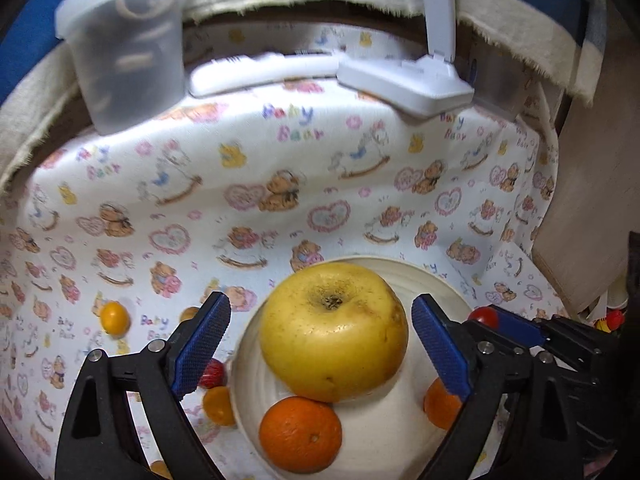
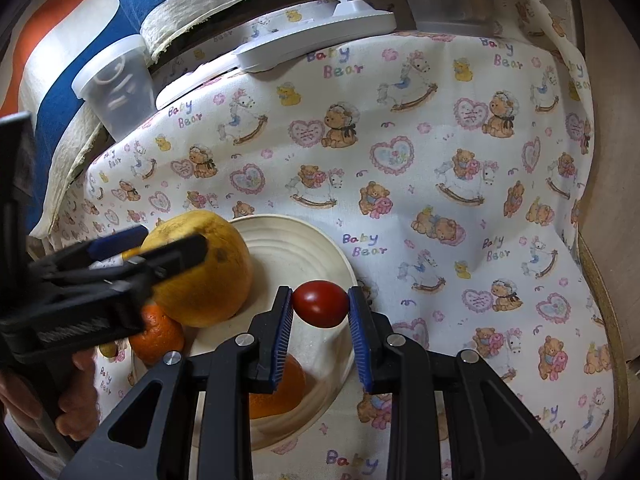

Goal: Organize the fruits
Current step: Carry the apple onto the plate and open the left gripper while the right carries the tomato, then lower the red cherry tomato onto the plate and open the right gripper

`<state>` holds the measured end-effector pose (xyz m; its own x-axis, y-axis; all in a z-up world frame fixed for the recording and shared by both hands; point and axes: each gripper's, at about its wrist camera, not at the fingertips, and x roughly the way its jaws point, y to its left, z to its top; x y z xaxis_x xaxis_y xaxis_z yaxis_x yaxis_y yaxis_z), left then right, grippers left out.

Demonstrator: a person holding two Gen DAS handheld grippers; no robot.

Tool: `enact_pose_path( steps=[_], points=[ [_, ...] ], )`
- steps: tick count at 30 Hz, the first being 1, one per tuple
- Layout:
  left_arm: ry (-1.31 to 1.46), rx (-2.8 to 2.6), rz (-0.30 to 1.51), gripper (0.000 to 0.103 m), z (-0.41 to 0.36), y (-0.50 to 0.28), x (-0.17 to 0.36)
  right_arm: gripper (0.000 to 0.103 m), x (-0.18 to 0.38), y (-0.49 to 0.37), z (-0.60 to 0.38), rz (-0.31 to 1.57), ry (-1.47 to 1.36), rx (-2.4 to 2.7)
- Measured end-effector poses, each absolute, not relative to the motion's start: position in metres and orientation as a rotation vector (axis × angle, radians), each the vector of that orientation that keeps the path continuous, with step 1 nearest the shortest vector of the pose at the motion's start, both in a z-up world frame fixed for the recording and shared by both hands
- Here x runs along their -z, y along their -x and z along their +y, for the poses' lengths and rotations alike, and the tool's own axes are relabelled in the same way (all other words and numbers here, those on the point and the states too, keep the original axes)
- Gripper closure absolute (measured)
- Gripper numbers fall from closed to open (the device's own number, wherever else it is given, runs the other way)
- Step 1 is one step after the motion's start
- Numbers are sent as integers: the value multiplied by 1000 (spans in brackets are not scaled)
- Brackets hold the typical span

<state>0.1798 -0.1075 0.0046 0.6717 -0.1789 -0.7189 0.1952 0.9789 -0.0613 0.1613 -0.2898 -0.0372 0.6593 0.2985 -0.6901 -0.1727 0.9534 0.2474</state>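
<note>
A big yellow apple lies on a cream plate with an orange in front of it and another orange at the right. My left gripper is open, its blue pads either side of the apple with a gap. My right gripper is shut on a red cherry tomato above the plate's right rim. The apple and the two oranges also show in the right wrist view. The left gripper shows there at the left.
On the bear-print cloth left of the plate lie small orange fruits and a red one. A lidded clear tub and a white folding stand stand at the back. A wooden board is at the right.
</note>
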Motion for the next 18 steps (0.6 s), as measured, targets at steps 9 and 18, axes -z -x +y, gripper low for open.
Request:
enact_pose_path(
  steps=[9,18],
  points=[
    [-61,138,628,3,-89,-136,-35,74,38,-160,-284,807,-143,-274],
    [-92,111,525,1,-75,-96,-46,74,40,-161,-283,815,-132,-283]
  ],
)
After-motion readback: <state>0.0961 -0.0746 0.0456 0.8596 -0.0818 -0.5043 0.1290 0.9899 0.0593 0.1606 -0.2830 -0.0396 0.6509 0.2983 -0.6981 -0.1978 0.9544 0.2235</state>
